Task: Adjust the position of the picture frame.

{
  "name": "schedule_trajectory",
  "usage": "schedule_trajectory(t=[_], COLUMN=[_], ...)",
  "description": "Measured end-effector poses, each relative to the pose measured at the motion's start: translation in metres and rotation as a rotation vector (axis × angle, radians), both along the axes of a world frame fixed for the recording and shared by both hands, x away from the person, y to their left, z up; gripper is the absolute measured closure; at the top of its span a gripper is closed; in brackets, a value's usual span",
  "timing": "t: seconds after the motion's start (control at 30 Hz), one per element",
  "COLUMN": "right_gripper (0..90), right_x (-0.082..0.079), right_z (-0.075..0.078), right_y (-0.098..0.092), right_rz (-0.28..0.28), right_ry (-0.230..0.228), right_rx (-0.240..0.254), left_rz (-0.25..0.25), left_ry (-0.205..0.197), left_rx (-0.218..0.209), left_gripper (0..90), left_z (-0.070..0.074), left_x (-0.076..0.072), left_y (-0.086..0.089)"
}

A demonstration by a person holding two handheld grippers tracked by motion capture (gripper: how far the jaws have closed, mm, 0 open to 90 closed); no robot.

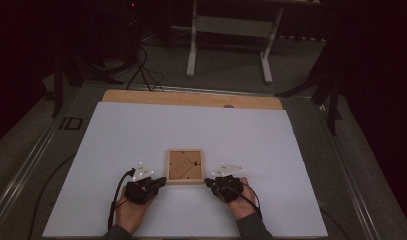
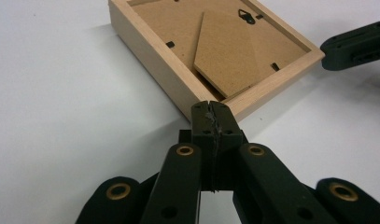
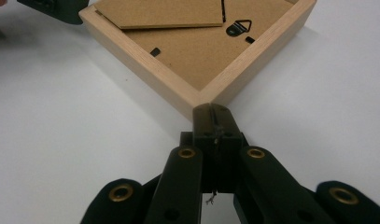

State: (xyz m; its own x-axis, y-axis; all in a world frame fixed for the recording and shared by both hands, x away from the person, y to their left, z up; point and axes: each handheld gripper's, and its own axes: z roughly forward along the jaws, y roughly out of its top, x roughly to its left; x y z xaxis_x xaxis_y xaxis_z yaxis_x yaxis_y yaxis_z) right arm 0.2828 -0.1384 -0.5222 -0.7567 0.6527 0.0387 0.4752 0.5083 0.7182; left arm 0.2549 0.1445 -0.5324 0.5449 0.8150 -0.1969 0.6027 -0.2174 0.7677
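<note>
Picture frame face down between two closed grippers.
Left gripper jaws pressed together, tip at one near corner of the wooden frame; right gripper jaws likewise pressed together, tip at the other near corner. Nothing pinched. Frame lies flat on the white worktop, just ahead of both tips.

In the left gripper view, the left gripper has its two black jaws pressed together, with nothing between them. The closed tip stands at the near corner of a wooden picture frame, touching it or almost touching it. The frame lies face down on the white table, so its brown back board is visible, with a folded stand and a small black hanger. The tip of the right gripper is at the frame's right corner.
</note>
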Motion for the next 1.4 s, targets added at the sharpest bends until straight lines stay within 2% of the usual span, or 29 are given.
schedule_trajectory(t=[0.1, 0.2, 0.43, 0.53, 1.07, 1.4], right_gripper=[90.0, 90.0, 90.0, 90.0, 90.0, 90.0], right_x=[0.001, 0.002, 0.004, 0.007, 0.026, 0.028], right_z=[0.0, 0.0, -0.001, -0.001, -0.002, -0.004], right_y=[0.0, -0.001, -0.002, -0.002, 0.005, 0.007], right_rz=[-0.01, -0.02, -0.044, -0.047, -0.069, -0.07], right_ry=[-0.004, -0.007, -0.016, -0.02, -0.042, -0.036], right_rx=[-0.001, 0.001, -0.003, 0.001, 0.016, 0.038], left_rz=[0.006, 0.006, 0.033, 0.032, 0.06, 0.073], left_ry=[0.004, 0.002, -0.002, -0.006, -0.003, -0.004], left_rx=[-0.007, 0.004, -0.022, -0.004, -0.003, 0.001], left_gripper=[89.9, 90.0, 90.0, 90.0, 90.0, 90.0], left_z=[0.0, 0.0, -0.002, -0.001, -0.001, 0.0], left_x=[0.002, 0.005, 0.016, 0.021, 0.022, 0.025], left_y=[-0.001, -0.004, -0.006, -0.007, -0.005, -0.001])
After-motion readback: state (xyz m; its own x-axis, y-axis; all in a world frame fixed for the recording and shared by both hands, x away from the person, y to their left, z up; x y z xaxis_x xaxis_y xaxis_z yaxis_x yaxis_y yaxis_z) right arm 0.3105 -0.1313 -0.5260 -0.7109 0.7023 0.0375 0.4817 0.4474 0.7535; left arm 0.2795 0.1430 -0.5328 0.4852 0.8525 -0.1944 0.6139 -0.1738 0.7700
